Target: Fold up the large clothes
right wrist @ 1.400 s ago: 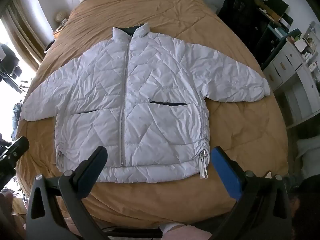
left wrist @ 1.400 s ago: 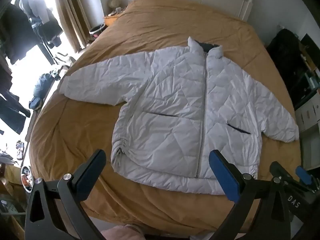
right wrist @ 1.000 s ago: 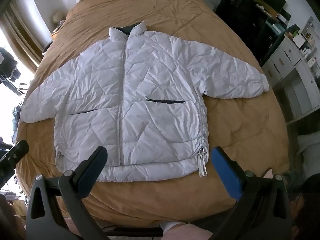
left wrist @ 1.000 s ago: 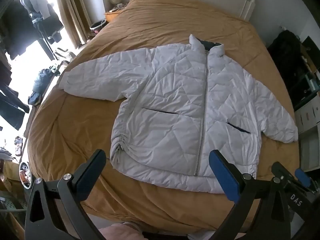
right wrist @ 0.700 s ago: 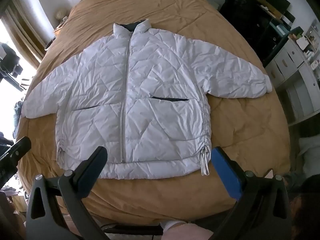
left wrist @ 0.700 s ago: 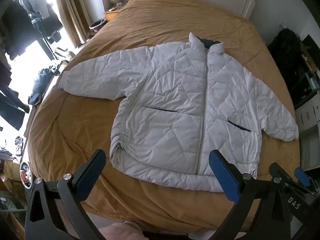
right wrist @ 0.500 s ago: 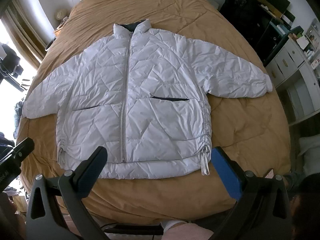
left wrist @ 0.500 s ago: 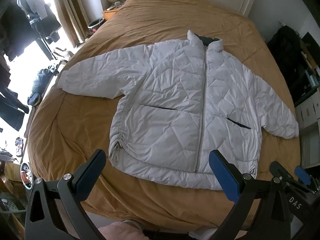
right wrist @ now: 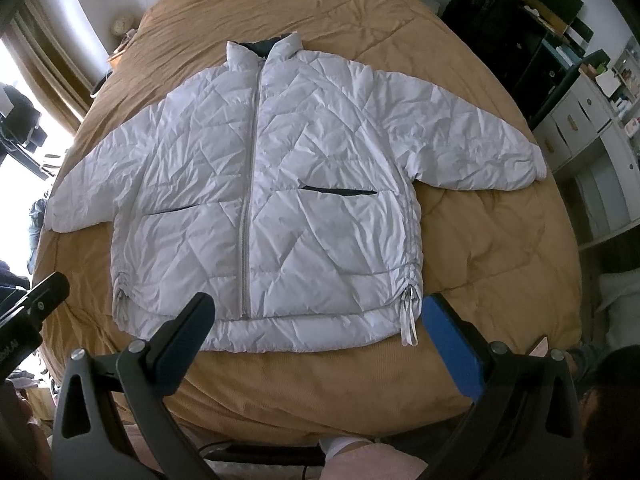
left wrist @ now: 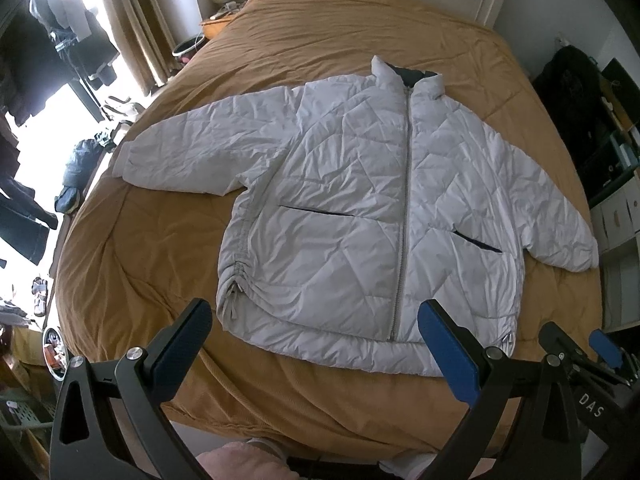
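"DAS" lettering (left wrist: 591,405) — right tool's (right wrist: 320,332) body

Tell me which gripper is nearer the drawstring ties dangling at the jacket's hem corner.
Right. The right gripper hovers open over the hem, its blue finger beside the white ties. The left gripper hangs open toward the jacket's other side, with those ties beyond its finger.

Over the last 1.4 s the jacket (left wrist: 360,208) drifts slightly in both wrist views, so both cameras shifted a little. In the right view the left hand-held gripper (right wrist: 32,316) now pokes further in at the left edge. Jacket's lie on the bed (left wrist: 160,280) unaltered otherwise.
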Available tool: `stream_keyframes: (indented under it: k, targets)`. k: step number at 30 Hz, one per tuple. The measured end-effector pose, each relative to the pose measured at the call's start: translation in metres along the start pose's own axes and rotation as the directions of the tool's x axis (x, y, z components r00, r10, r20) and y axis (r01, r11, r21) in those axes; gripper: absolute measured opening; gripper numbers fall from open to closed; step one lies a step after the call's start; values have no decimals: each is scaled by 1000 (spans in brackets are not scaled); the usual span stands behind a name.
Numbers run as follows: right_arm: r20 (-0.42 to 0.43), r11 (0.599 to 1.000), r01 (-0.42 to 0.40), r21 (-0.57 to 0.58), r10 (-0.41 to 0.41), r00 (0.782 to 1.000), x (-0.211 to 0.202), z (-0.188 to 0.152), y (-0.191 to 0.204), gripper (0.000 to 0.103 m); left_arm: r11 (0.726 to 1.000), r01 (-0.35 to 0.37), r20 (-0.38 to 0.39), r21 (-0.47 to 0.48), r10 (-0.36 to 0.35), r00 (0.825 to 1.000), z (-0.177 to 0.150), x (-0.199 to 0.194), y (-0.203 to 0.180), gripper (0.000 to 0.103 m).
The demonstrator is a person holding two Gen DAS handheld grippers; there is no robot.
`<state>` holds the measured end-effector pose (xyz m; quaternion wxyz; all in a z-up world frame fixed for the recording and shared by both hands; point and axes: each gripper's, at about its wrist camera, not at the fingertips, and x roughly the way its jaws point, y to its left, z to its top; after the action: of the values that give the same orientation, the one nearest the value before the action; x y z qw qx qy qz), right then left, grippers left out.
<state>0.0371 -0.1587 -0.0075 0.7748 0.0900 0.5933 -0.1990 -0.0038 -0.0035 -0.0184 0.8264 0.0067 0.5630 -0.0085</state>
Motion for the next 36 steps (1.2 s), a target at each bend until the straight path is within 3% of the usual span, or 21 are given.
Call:
stream_keyframes:
  k: [36]
  targets:
    - [-39, 1000, 8, -17, -8, 999, 7, 0, 7, 103, 1000, 17, -17, 9, -17, 1000, -3, -2, 2, 103]
